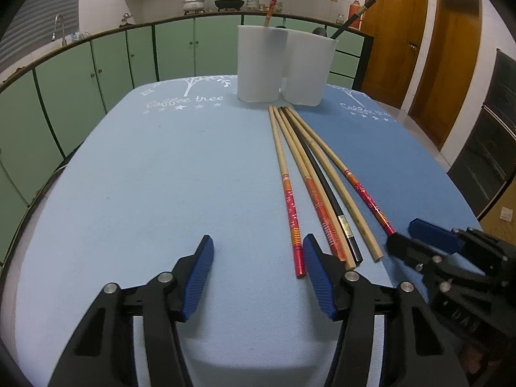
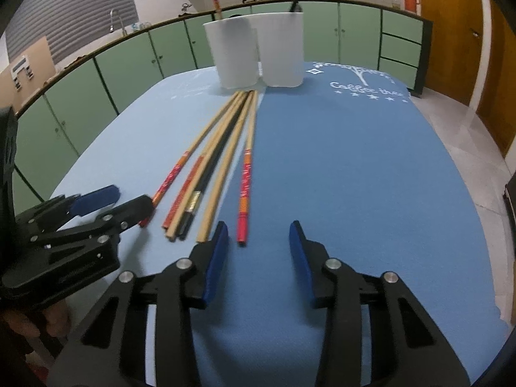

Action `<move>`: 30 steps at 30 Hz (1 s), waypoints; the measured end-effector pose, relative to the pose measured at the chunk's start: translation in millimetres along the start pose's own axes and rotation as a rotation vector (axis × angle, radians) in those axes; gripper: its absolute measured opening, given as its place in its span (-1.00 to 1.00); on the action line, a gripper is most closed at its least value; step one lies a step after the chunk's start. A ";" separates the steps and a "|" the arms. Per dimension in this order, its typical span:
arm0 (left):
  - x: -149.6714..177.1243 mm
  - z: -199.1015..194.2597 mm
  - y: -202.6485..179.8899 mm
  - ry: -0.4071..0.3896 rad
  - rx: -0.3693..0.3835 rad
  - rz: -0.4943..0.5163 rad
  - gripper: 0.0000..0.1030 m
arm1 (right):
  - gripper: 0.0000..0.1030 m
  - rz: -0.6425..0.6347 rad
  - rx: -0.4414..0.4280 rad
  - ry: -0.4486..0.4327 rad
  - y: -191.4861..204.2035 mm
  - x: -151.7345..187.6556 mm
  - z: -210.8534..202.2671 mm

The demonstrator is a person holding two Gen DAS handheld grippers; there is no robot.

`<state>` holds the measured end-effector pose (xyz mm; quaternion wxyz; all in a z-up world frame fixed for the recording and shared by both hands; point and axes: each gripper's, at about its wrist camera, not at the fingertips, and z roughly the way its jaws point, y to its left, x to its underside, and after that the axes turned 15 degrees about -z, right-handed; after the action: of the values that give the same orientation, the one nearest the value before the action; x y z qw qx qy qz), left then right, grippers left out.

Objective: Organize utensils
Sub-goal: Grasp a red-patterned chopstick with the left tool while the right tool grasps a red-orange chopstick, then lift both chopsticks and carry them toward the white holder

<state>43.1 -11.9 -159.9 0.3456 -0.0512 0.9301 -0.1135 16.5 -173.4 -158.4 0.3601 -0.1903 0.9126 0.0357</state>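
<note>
Chopsticks (image 1: 309, 174) lay fanned mid-surface below two white cups (image 1: 261, 64); I held my left tool (image 1: 258, 251) and right tool (image 2: 258, 235) part-open, empty.

Both wrist views face chopsticks (image 1: 309, 174) and cups (image 2: 254, 51).

Right gripper (image 2: 258, 235) hung with jaws apart, empty, beside loose wooden chopsticks (image 2: 222, 161) before two white plastic cups (image 2: 254, 54).
</note>
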 end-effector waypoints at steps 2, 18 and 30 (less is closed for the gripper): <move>0.1 0.4 -1.2 -0.001 0.002 0.002 -0.03 | -0.44 -0.017 0.012 -0.007 3.8 -0.8 1.4; 4.2 5.3 -14.3 -0.007 0.017 -0.003 -0.89 | -0.90 0.021 -0.010 -0.017 -2.9 -0.2 3.7; -26.8 -36.6 -8.9 -0.095 0.078 -0.040 -0.89 | -0.90 0.022 -0.004 -0.058 -21.0 -15.0 -24.8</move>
<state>39.5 -9.4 -113.9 0.3886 -0.0616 0.9064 -0.1539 18.4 -193.0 -128.6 0.3855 -0.1799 0.9038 0.0471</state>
